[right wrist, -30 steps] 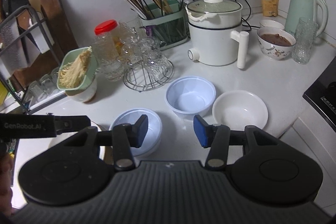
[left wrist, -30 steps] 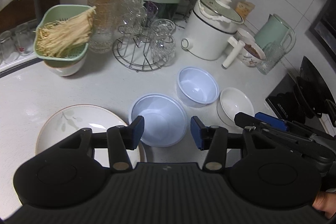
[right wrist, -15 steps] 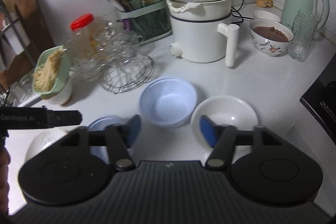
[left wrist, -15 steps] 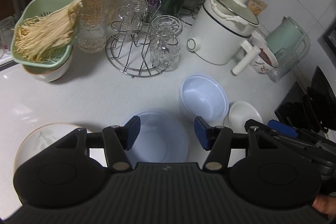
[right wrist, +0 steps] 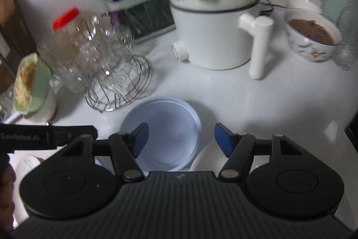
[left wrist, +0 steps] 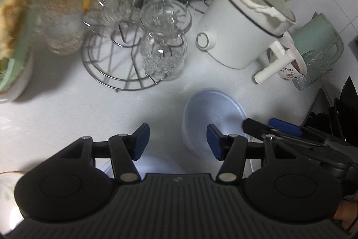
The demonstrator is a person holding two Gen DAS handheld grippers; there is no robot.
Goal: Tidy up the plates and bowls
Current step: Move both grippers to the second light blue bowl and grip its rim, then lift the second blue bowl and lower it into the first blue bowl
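1. Although both views are motion-blurred toward the 9 and 12 o'clock edges, the left tool (left wrist: pixel 176 140) is clearly seen with its blue pads spread apart and nothing between them.
2. The right tool (right wrist: pixel 180 140) likewise stands with pads apart, holding nothing; it hangs over the blue bowl (right wrist: pixel 163 127), whose near rim is hidden behind the tool body.
3. In the left wrist view the same blue bowl (left wrist: pixel 212 118) sits on the white desk (left wrist: pixel 67 118) at 3 o'clock of the left tool, partly masked by the right-hand pad.
4. A second blue bowl (left wrist: pixel 161 162) lies at 6 o'clock under the left tool; only a bright sliver shows, so its depth cannot be judged.
5. The white bowl (right wrist: pixel 205 158) is just beside the blue bowl at its 4 o'clock in the right wrist view; most of it is covered by the tool, and contact between the two cannot be confirmed.
6. A plate (left wrist: pixel 6 189) is cut off at the 8 o'clock edge of the left wrist view.
7. The right tool's finger (left wrist: pixel 282 127) enters the left view at 3 o'clock.
8. At 12 o'clock stand a wire glass rack (left wrist: pixel 125 68), a white cooker (right wrist: pixel 214 21) and a filled patterned bowl (right wrist: pixel 311 37); the red-lidded jar (right wrist: pixel 64 19) is too blurred to read its contents.
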